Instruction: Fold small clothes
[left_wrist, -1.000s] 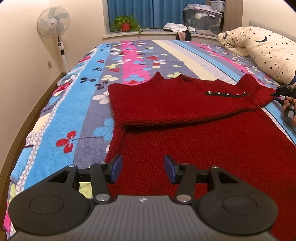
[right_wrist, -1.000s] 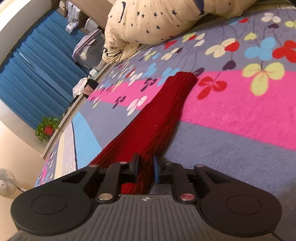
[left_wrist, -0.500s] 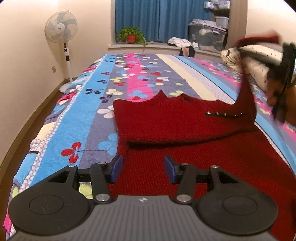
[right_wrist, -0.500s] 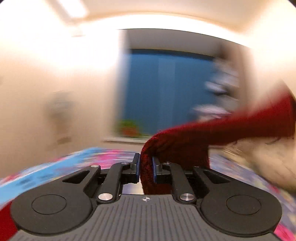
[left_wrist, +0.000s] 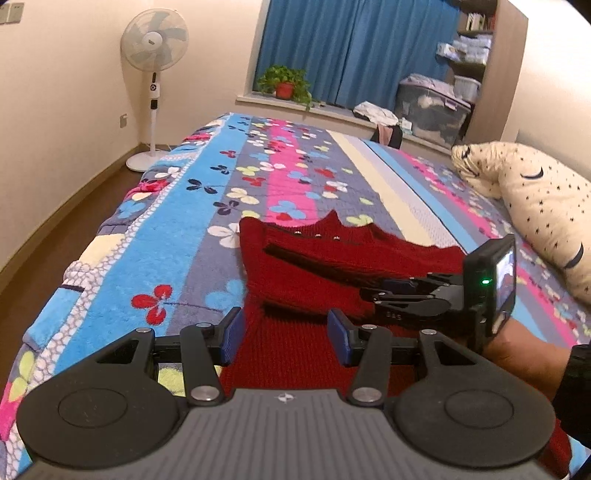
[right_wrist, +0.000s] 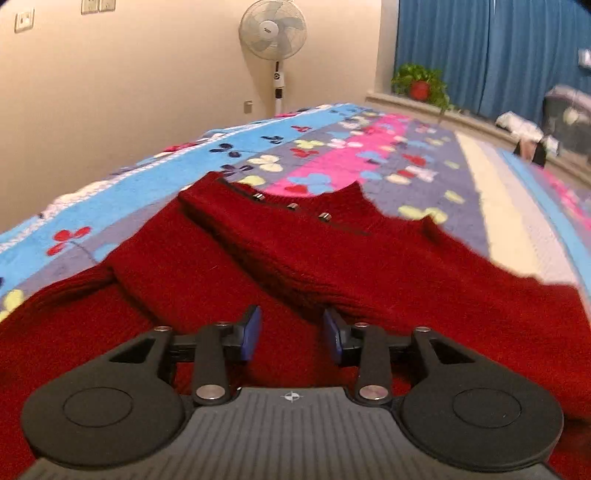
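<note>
A dark red knitted sweater (left_wrist: 295, 354) lies on the flowered bedspread (left_wrist: 177, 229); it also shows in the right wrist view (right_wrist: 369, 266). Both sleeves are folded across its upper part, one over the other, with small metal buttons (right_wrist: 291, 206) on the top cuff. My left gripper (left_wrist: 282, 338) is open and empty just above the sweater's lower body. My right gripper (right_wrist: 291, 332) is open and empty, low over the sweater beside the folded sleeve; it shows in the left wrist view (left_wrist: 399, 286) at the right, held by a hand.
A starry cream pillow (left_wrist: 535, 206) lies at the bed's right side. A standing fan (left_wrist: 155, 74) stands by the left wall. A potted plant (left_wrist: 284, 85), storage boxes (left_wrist: 432, 107) and blue curtains are at the far window sill. The bed's left edge drops to a wooden floor.
My right gripper carried the right sleeve up and across to the left, laid it over the folded left sleeve, and opened. My left gripper stayed open and rose slightly.
</note>
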